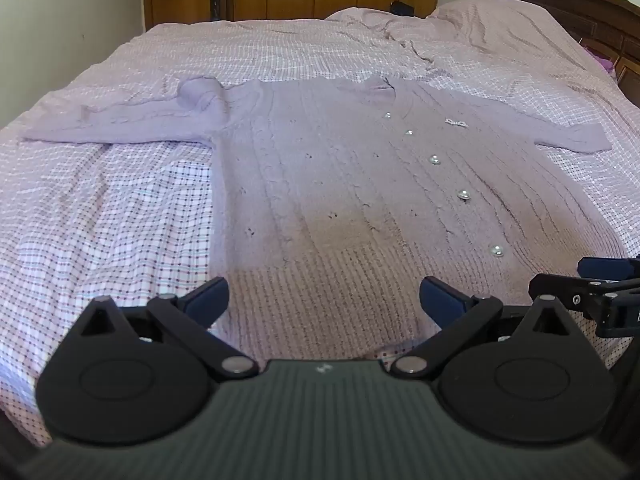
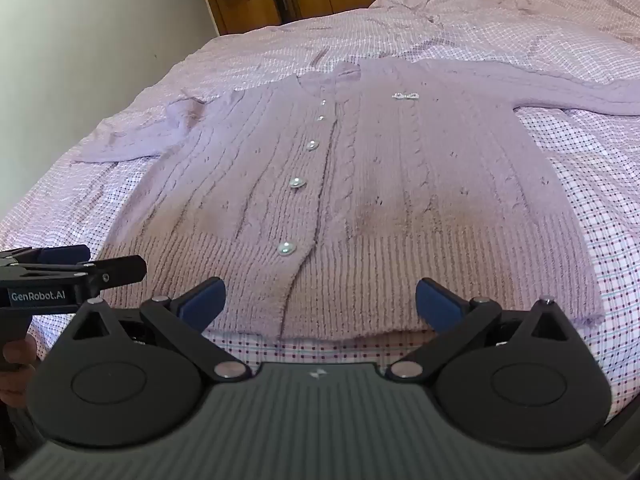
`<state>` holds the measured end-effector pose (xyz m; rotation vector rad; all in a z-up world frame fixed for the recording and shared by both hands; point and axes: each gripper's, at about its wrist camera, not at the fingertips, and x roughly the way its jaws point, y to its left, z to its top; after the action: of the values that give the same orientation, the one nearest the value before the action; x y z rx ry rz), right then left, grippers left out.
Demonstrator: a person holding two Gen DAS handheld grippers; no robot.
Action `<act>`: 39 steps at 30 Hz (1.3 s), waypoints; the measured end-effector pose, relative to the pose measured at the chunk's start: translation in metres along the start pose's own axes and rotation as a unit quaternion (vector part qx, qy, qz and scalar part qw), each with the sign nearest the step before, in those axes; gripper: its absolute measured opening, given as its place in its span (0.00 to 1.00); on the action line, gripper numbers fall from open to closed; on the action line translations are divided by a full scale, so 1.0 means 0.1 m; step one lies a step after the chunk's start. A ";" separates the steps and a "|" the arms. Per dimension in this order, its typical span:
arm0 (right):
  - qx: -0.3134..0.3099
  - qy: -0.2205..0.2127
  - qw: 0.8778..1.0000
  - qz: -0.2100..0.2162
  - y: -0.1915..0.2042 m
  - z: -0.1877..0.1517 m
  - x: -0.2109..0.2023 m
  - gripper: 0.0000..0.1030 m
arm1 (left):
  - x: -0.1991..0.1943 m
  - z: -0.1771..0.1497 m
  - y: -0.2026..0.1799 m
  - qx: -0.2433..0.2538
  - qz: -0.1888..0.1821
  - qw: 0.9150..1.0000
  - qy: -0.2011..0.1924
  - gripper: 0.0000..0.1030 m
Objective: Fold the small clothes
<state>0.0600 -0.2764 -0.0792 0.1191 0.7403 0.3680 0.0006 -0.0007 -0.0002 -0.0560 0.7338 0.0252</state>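
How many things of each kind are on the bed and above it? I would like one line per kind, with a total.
Cardigan: 1
Shiny buttons on the cardigan: 5
Bow decoration on the cardigan: 1
Grippers: 2, the left gripper and the right gripper, both open
Total: 9

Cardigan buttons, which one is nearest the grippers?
The lowest button, sitting on the ribbed hem band of the cardigan; the other four run up toward the collar.
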 end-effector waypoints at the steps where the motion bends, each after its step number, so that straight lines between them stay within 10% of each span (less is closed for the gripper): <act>1: 0.000 0.001 1.000 -0.001 0.00 0.00 0.00 1.00 | 0.00 0.00 0.00 -0.003 -0.002 1.000 -0.002 1.00; 39: -0.004 0.006 1.000 0.001 0.01 -0.01 0.02 1.00 | 0.02 -0.03 0.06 0.000 -0.006 1.000 0.005 1.00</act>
<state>0.0602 -0.2743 -0.0808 0.1107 0.7512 0.3736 0.0001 0.0049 -0.0038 -0.0600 0.7443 0.0133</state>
